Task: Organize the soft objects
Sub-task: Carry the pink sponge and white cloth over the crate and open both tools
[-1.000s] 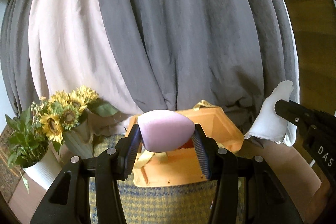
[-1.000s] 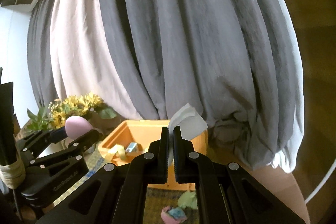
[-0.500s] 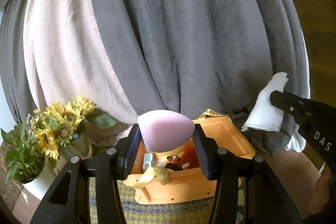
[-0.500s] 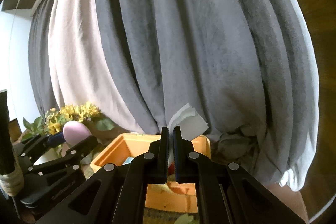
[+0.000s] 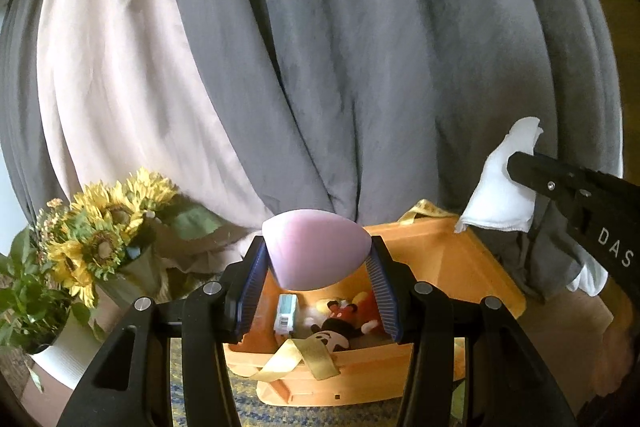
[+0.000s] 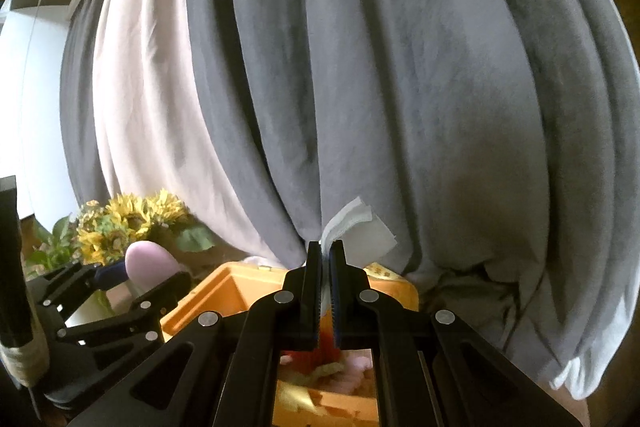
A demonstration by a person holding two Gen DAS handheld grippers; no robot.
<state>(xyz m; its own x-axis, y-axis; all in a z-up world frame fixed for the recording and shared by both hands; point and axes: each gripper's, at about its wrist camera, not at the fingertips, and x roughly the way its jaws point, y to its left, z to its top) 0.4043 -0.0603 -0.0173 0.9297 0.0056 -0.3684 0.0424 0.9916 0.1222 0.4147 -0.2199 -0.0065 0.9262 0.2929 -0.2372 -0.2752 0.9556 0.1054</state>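
A pink teardrop makeup sponge (image 5: pixel 316 247) is pinched between the blue-ridged pads of the left gripper (image 5: pixel 318 267), held in the air over the near edge of the orange storage bin (image 5: pixel 460 259). Inside the bin, a Mickey Mouse plush (image 5: pixel 344 319) is seen lying against the near wall, with a small teal-and-white packet (image 5: pixel 287 311) just beside it toward the bin's left side, and a gold ribbon (image 5: pixel 304 355) is draped over the near rim. Over on the right, a folded white cloth (image 6: pixel 358 227) is clamped tight between the nearly closed jaws of the right gripper (image 6: pixel 325 267), its free end sticking up above the fingertips; in the left wrist view the same cloth (image 5: pixel 500 187) is seen raised above the bin's far right corner. The bin is set on a woven blue-and-yellow mat (image 5: pixel 320 413). A bunch of sunflowers (image 5: pixel 108 223) is placed beyond the bin's left side, next to a leafy plant in a white ribbed pot (image 5: pixel 60 351). The whole background is filled by grey and pale pink curtains (image 5: pixel 320 67).
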